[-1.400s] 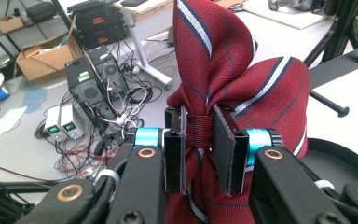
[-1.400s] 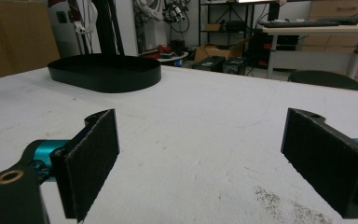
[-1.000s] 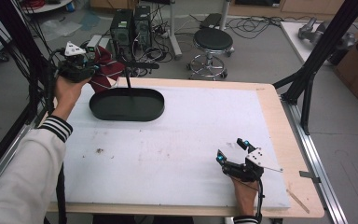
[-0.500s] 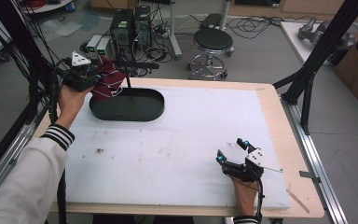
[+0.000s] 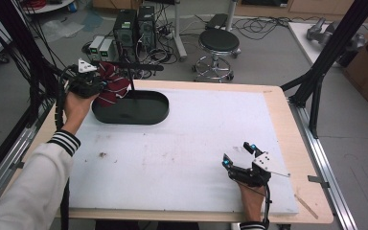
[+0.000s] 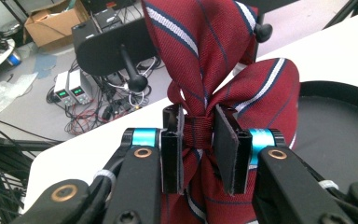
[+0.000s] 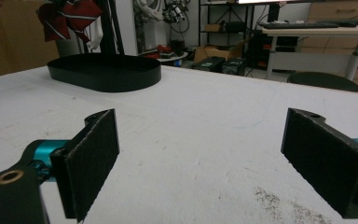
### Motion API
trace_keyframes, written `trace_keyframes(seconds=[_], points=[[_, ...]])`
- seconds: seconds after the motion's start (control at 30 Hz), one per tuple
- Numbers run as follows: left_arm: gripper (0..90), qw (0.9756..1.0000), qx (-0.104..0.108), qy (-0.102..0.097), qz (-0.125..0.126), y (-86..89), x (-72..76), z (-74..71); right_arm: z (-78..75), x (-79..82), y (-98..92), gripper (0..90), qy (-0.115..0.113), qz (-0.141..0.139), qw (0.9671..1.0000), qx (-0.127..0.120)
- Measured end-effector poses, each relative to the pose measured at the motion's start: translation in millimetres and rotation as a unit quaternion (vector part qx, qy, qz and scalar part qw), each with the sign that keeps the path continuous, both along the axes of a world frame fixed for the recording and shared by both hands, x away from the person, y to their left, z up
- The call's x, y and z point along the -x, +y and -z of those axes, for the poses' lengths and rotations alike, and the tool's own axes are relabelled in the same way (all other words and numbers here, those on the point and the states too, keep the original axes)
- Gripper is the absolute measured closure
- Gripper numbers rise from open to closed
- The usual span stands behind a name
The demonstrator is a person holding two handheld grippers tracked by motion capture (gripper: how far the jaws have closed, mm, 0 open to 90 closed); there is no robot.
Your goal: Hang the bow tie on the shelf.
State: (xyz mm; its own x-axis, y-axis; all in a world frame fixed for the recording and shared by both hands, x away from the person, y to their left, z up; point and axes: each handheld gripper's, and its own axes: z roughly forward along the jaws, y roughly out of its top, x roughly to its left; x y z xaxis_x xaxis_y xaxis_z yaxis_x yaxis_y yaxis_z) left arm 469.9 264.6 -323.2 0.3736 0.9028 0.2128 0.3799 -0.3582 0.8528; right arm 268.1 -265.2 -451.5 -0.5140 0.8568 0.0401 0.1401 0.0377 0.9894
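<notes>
Two grippers seen. Nearest, right gripper [image 5: 239, 160] rested on white table [image 5: 196, 143], well apart from black tray [image 5: 130, 107], jaws spread wide, nothing between. Farther, left gripper [image 6: 199, 140] clamped on knot of red striped tie [image 6: 223, 70], jaws just eased open slightly, fabric still pinched between pads. Tie held at tray's far left edge, beside stand post [image 5: 132, 82] and crossbar. Step judged: placing tie by tray, hanging or laying down unclear. Next move calls for lowering, then releasing. Tie's lower end hidden behind jaws.
</notes>
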Motion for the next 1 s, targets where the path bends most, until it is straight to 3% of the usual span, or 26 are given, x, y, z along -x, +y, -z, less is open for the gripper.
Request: trace_keyframes(seconds=[0.17, 0.43, 0.53, 0.7, 1.0], points=[[57.8, 1.0, 0.003, -0.001, 0.005, 1.6, 0.3, 3.6, 0.1, 0.3, 0.2, 10.3, 0.001, 0.0, 1.0, -0.002], [27.0, 0.9978, 0.045, -0.024, 0.041, 9.5, 5.7, 11.4, 0.1, 0.5, 0.4, 10.3, -0.001, 0.002, 1.0, 0.0], [17.4, 0.9949, 0.065, -0.037, 0.068, 14.7, 11.2, 14.0, 0.1, 0.4, 0.5, 10.2, -0.002, 0.002, 1.0, 0.001], [15.2, 0.9855, 0.102, -0.059, 0.122, 26.1, 23.9, 21.1, 0.1, 1.3, 0.8, 10.3, -0.003, 0.002, 1.0, 0.0], [15.0, 0.976, 0.144, -0.084, 0.14, 53.3, 71.5, 45.8, 0.4, 1.7, 0.0, 10.2, -0.009, 0.006, 0.9999, -0.002]])
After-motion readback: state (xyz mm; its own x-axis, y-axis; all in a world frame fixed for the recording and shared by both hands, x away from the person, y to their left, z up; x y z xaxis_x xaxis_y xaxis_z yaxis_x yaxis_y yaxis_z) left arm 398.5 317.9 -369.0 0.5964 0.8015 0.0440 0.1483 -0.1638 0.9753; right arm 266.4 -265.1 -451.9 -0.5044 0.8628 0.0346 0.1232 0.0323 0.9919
